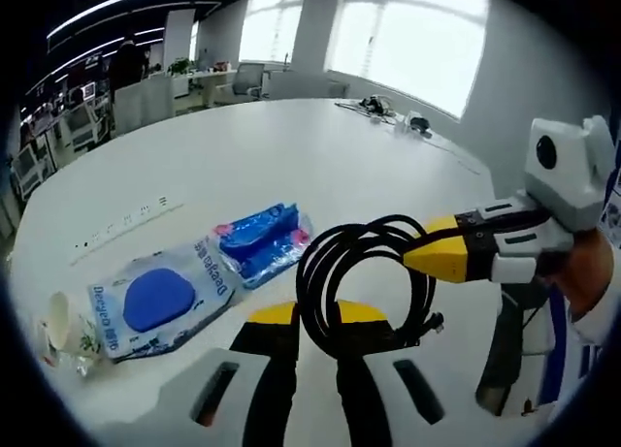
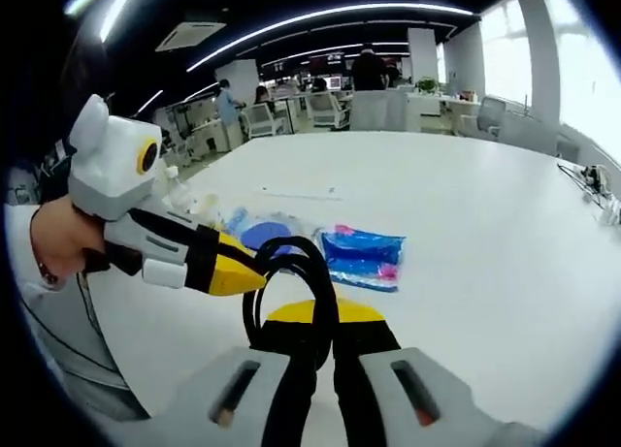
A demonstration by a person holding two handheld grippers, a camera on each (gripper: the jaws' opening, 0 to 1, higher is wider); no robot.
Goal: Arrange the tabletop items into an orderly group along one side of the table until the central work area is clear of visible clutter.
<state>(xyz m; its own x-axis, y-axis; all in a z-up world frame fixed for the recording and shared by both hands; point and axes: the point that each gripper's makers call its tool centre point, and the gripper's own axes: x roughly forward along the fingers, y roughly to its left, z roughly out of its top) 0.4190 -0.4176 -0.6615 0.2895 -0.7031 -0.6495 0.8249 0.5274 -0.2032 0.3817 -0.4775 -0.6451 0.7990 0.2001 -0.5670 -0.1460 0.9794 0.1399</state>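
Both the left gripper (image 1: pixel 315 321) and right gripper (image 2: pixel 320 321) have their jaws clamped on the coiled black cable (image 1: pixel 364 282). I'd keep the loops bunched and set it beside the blue packets (image 1: pixel 264 239) on the worktop (image 1: pixel 291 156).

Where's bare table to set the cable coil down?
Free: the white table past the blue packets, out to the far-edge cables, and the wide stretch right of the packets in the right gripper view. Crowded: the near edge, where both hand-held grippers hold the black cable coil beside the packets and crumpled cup.
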